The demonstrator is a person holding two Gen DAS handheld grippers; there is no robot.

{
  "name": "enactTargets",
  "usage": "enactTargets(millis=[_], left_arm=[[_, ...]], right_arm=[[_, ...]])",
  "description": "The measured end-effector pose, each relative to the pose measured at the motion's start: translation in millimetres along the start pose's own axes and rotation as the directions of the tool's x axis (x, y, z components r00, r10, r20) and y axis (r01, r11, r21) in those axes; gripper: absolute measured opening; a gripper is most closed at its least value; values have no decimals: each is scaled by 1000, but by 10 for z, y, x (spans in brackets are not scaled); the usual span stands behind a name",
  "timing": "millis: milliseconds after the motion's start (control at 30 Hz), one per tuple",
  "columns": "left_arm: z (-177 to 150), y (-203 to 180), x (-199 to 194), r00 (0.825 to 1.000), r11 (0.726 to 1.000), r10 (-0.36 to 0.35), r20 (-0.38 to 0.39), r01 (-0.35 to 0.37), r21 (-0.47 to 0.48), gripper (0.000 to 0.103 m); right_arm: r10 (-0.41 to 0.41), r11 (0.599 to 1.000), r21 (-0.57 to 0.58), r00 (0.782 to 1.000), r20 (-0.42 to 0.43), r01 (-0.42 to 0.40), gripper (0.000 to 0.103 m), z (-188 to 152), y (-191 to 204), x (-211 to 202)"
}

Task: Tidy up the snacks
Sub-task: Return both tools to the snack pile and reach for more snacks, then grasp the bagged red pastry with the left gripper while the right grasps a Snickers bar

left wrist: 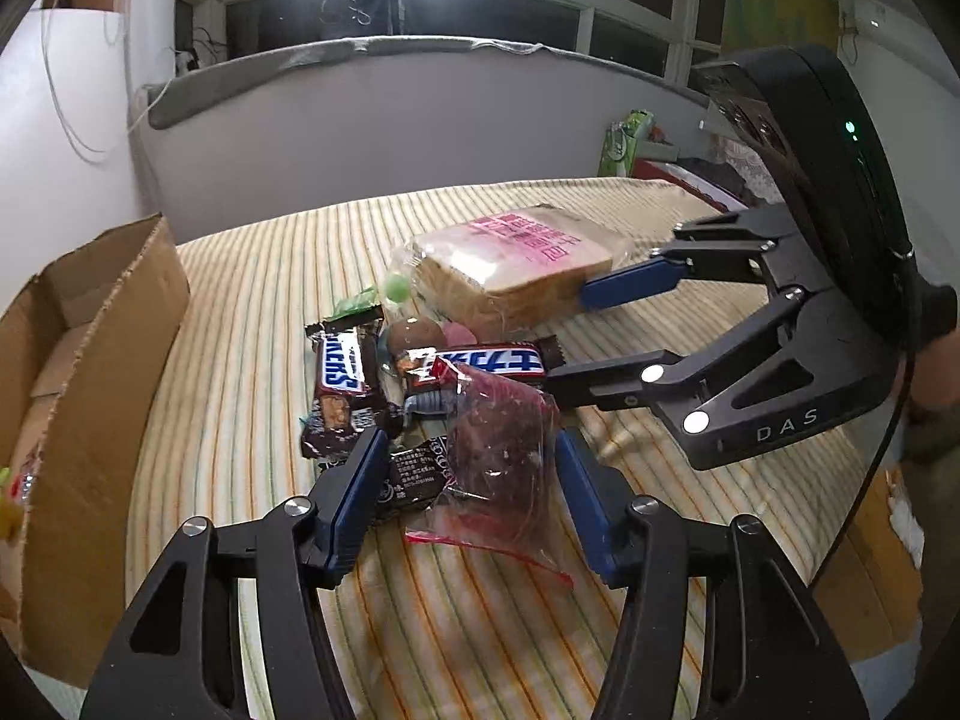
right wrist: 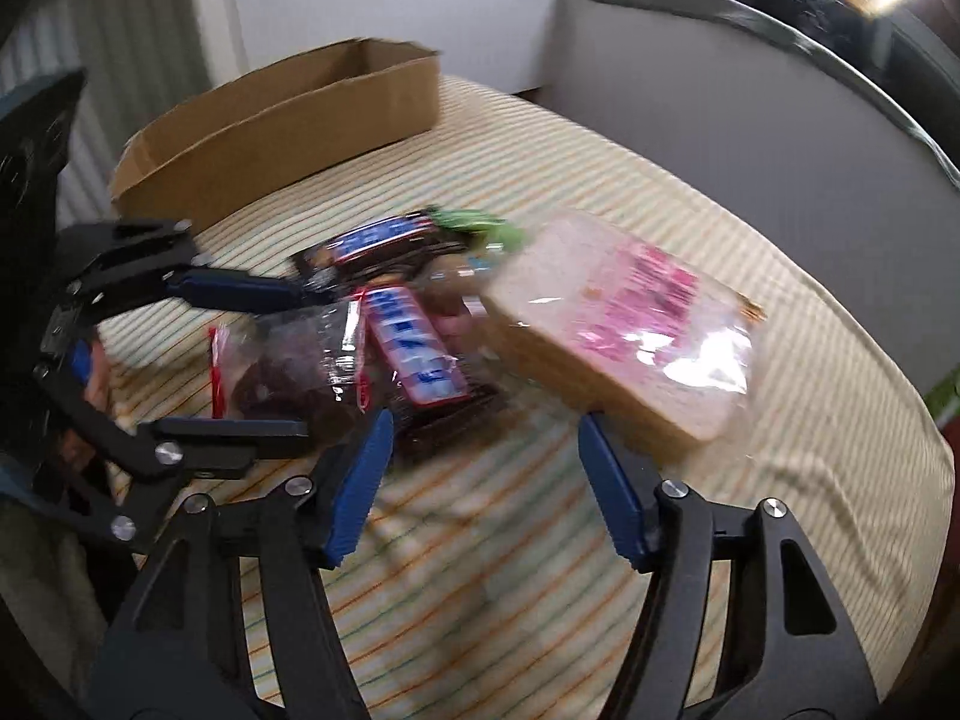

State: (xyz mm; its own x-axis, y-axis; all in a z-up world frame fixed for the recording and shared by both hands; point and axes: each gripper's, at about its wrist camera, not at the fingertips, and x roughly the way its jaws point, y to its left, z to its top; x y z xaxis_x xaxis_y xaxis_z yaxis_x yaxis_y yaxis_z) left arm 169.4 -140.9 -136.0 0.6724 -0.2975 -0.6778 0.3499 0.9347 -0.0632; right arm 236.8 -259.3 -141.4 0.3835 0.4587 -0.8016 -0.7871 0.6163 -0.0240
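Clear bag of dark snacks point(left wrist: 504, 456) sits between the parted left tongs point(left wrist: 465, 498), pads not pressing; right tongs point(right wrist: 483, 486) wide, empty; bagged bread point(left wrist: 516, 276) at 1 o'clock; striped table point(left wrist: 252, 312); cardboard box point(left wrist: 90, 372) at 9 o'clock

On my left gripper point(left wrist: 468, 480) I see black angular linkage arms with triangular cut-outs, round silver screws at each joint, and blue pads lining the inner faces of both fingers point(left wrist: 354, 498); my right gripper point(left wrist: 564, 342) is built the same way, with "DAS" printed in pale letters on its black body; a small green light glows on the rounded black housing behind it, and a thin black cable runs down its side.
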Motion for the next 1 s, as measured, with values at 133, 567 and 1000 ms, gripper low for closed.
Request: enactTargets(millis=[133, 567, 1000], left_arm=[[-33, -38, -3, 1000, 1000, -3, -2, 3, 21, 48], [-160, 120, -166, 1000, 999, -23, 6, 24, -33, 31], [-325, 377, -729, 997, 995, 17, 75, -9, -102, 31]], right_arm=[[-12, 999, -46, 1000, -22, 11, 63, 53, 142, 74], [22, 999, 25, 1000, 2, -22, 30, 208, 200, 269], [-201, 873, 474, 972, 125, 120, 30, -690, 630, -345]])
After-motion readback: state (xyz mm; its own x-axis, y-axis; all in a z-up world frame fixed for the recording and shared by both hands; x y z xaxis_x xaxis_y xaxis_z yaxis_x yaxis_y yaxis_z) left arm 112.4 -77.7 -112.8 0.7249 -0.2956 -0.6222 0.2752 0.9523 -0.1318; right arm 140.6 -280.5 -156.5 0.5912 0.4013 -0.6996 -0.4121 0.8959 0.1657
